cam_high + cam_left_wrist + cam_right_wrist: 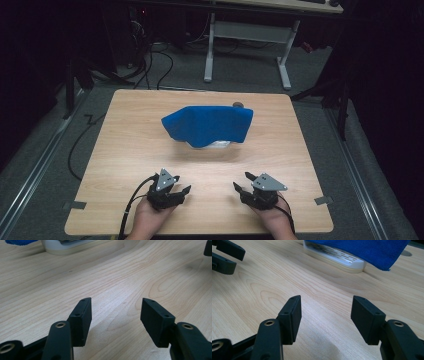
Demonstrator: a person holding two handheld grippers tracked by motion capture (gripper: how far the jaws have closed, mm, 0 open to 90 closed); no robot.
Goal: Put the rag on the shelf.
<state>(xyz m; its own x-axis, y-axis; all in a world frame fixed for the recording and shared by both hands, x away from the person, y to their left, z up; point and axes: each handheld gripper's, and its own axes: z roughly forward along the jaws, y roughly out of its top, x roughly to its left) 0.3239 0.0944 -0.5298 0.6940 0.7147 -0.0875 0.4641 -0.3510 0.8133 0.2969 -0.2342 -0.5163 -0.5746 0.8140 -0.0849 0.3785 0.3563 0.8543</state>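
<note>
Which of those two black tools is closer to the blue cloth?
The right tool, though only slightly. Both rest open at the table's near edge, but the blue cloth sits right of centre, and the right tool's camera shows it nearer.

The high view looks forward and down from above the near edge of the light wooden table [125, 150], far enough off to take in all four corners and the grey floor beyond. Each gripper view sits low, close over the wood, facing the far edge along its own black jaws. All three share the blue cloth [207, 125] [21, 242] [367, 250] draped on a white slotted tray [337, 258] [67, 246] mid-table.
</note>
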